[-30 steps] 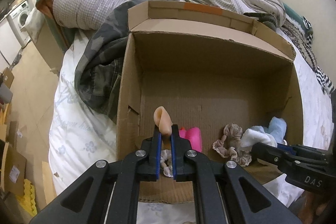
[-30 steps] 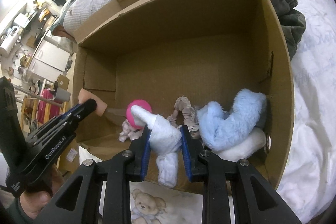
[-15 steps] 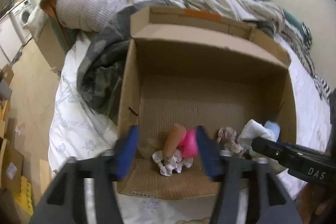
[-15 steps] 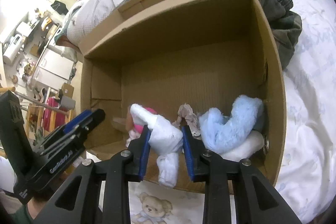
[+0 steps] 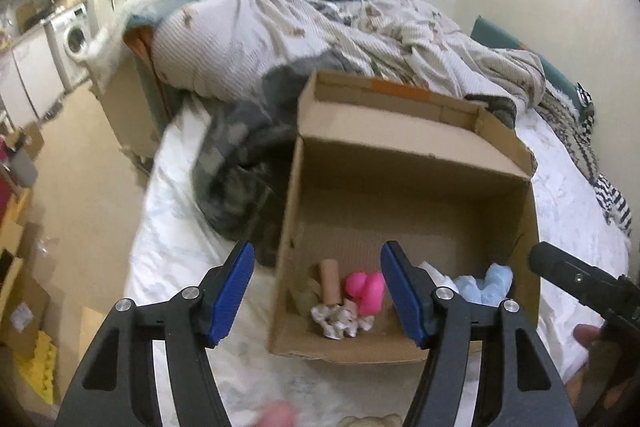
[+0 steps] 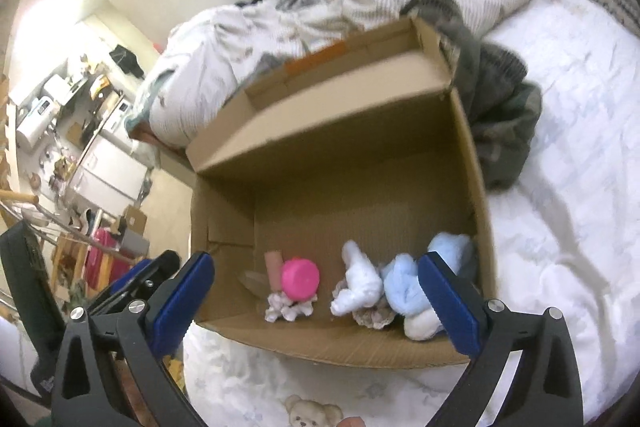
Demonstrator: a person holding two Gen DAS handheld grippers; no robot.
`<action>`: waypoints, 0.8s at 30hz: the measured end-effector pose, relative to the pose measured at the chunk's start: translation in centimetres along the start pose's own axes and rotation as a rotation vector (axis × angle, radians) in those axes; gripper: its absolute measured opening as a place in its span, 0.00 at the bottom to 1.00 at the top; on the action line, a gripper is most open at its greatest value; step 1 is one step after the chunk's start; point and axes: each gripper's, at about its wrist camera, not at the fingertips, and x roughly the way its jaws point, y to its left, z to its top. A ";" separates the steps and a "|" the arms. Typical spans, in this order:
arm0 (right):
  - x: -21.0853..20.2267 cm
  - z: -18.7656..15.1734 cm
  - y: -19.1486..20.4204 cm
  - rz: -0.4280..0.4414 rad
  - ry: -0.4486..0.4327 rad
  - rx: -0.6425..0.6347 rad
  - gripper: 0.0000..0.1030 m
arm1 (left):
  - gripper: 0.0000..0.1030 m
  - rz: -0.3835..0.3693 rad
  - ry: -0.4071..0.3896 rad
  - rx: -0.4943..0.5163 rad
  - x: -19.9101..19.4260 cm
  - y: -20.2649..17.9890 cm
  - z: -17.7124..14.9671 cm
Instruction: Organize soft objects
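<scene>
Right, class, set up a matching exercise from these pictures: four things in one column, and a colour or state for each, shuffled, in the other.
Things:
1. fluffy toy
2. round toy
3. left gripper
4. cardboard box

Colour or state:
A. bright pink
B. brown, flaps up
C. fingers wide apart, empty
D. light blue

Pairs: 1-D, 2-A, 3-C, 4-B

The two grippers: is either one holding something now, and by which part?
Nothing is held. The left gripper and the right gripper are both open, above the cardboard box.
</scene>
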 end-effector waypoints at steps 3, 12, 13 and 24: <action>-1.9 -0.2 0.7 -0.024 -0.048 -0.030 1.00 | 0.77 0.014 -0.035 -0.009 -1.9 0.5 0.3; -6.4 -2.0 2.5 -0.086 -0.136 -0.111 1.00 | 0.97 -0.001 -0.106 -0.002 -6.4 2.2 -1.3; -6.7 -2.4 2.5 -0.092 -0.140 -0.114 1.00 | 0.99 -0.003 -0.115 0.018 -6.8 2.1 -1.7; -6.3 -5.8 1.7 -0.145 -0.143 -0.143 1.00 | 0.99 0.042 -0.100 0.069 -7.2 1.0 -5.2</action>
